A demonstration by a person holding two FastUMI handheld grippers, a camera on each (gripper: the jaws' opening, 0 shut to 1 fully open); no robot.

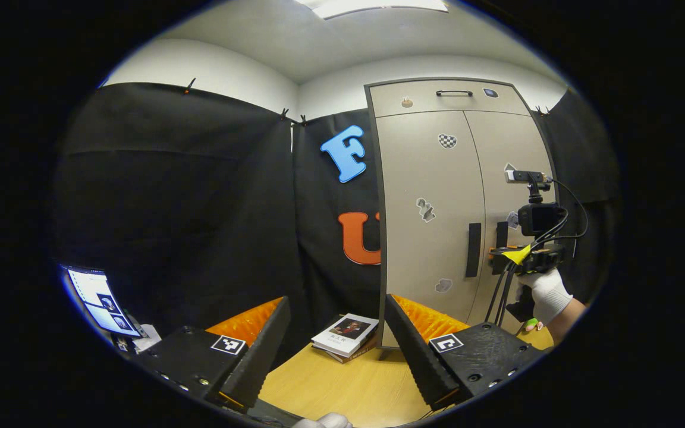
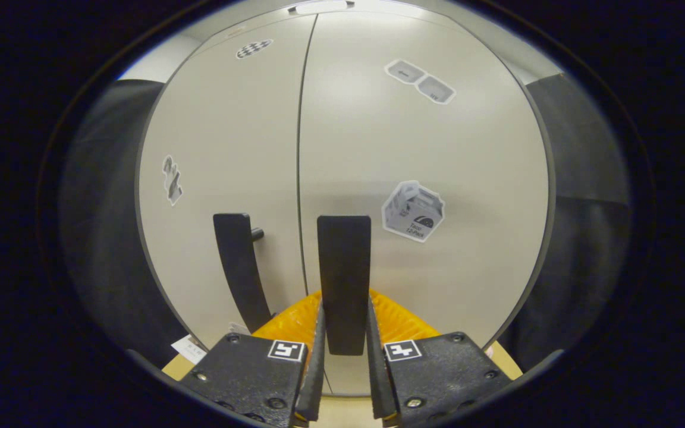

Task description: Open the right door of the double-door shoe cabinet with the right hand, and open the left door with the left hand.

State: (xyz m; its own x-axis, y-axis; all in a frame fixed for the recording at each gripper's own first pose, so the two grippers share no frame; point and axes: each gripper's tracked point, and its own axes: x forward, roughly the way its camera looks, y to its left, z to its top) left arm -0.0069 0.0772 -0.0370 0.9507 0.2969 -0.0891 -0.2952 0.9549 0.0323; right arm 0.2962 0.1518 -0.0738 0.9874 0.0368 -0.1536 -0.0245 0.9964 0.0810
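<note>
The beige shoe cabinet [image 1: 420, 148] stands at the right of the left gripper view, both doors flush and closed. Each door has a black vertical handle by the centre seam: the left handle [image 1: 473, 249] and the right handle [image 1: 501, 233]. A gloved hand [image 1: 547, 291] holds my right gripper [image 1: 504, 252] against the right handle. In the right gripper view, my right gripper [image 2: 344, 309] is shut on the right handle [image 2: 343, 261], one finger on each side; the left handle [image 2: 238, 267] stands just left of the seam. My left gripper [image 1: 336, 300] is open and holds nothing, well short of the cabinet.
A wooden table [image 1: 342, 386] lies under my left gripper, with a book [image 1: 345, 336] lying near the cabinet's foot. A lit screen [image 1: 101, 300] sits at the far left. A drawer with a handle [image 1: 453, 93] tops the cabinet. Black cloth walls surround the booth.
</note>
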